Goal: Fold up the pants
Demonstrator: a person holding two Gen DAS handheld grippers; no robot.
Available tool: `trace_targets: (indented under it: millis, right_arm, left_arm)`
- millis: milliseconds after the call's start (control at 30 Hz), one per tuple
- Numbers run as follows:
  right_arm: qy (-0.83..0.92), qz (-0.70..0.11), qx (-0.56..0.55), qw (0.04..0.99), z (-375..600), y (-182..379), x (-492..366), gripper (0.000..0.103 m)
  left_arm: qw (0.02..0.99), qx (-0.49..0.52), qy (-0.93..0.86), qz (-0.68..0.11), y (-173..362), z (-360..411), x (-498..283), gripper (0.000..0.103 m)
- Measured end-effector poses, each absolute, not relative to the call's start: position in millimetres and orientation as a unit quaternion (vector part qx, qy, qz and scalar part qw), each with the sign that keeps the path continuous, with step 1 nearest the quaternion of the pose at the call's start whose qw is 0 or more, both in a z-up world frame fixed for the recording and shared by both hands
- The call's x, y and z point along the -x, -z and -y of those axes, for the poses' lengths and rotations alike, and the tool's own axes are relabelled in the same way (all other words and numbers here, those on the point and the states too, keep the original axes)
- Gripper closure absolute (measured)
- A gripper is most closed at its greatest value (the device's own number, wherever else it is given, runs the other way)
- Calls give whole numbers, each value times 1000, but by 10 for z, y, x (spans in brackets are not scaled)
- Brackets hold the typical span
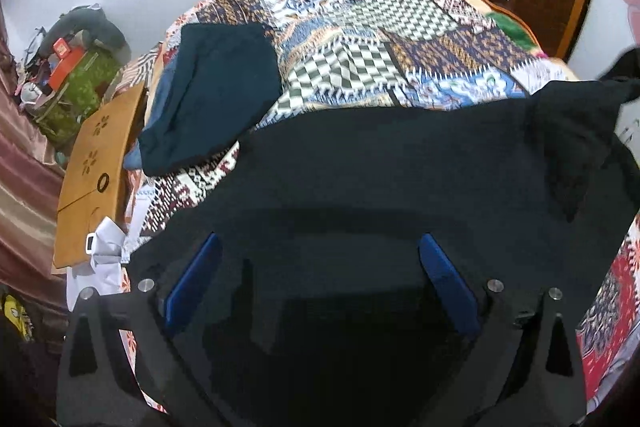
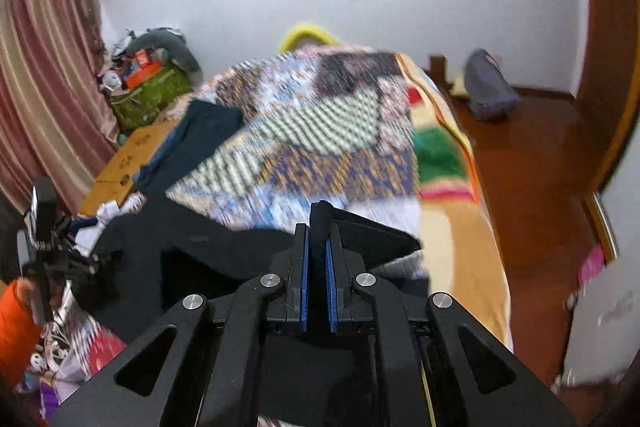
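Black pants [image 1: 400, 171] lie spread across the near part of a bed with a patchwork cover [image 1: 360, 39]. My left gripper [image 1: 320, 247] is open, its blue fingers [image 1: 196, 275] wide apart right over the black cloth. In the right wrist view my right gripper [image 2: 318, 231] is shut on a corner of the black pants [image 2: 224, 247], which it holds lifted above the bed; the cloth stretches away to the left. The left gripper [image 2: 44, 227] shows at the far left of that view.
A folded dark teal garment [image 1: 216, 95] lies on the bed's left side. A wooden board [image 1: 96, 171] and a green box of clutter [image 1: 76, 95] stand left of the bed. Wooden floor [image 2: 532, 187] and a grey bag [image 2: 488, 87] lie to the right.
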State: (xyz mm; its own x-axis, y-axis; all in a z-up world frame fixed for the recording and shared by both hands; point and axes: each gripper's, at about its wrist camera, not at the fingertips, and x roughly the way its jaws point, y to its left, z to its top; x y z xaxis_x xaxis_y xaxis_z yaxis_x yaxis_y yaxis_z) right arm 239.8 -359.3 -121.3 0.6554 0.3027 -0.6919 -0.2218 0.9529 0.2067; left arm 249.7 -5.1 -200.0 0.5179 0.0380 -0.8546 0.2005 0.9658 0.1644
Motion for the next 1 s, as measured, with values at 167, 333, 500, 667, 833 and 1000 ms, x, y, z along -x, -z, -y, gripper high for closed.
trace_targets:
  millis: [167,333,500,667,833,1000]
  right_arm:
    - [-114,-426,-64,895,3796,1631,-2107,97]
    - [-105,-451,-87,882,3859,1933,-1940,97]
    - [-91,-467,-67,877,3780,2027,-1861,93]
    - [-52,-454,-42,889,3788,1841,-1752,71]
    - [-58,-402,-28,913,3626,1449,-1759,53]
    - [-130,-374,-4,918,3102,1157,-2033,52]
  left_arm:
    - [864,-104,44,-491,2051,-5,-2442,2]
    - [860,-52,46,-505,2095,-132,-2457,1]
    - [860,-32,37,-508,2088,-230,-2443,1]
    - [868,-30,17,-495,1998,-439,-2365,1]
    - [884,-13,-21,-466,1812,-830,-2262,1]
    - [890,35,-68,-449,1673,-1449,-2228,1]
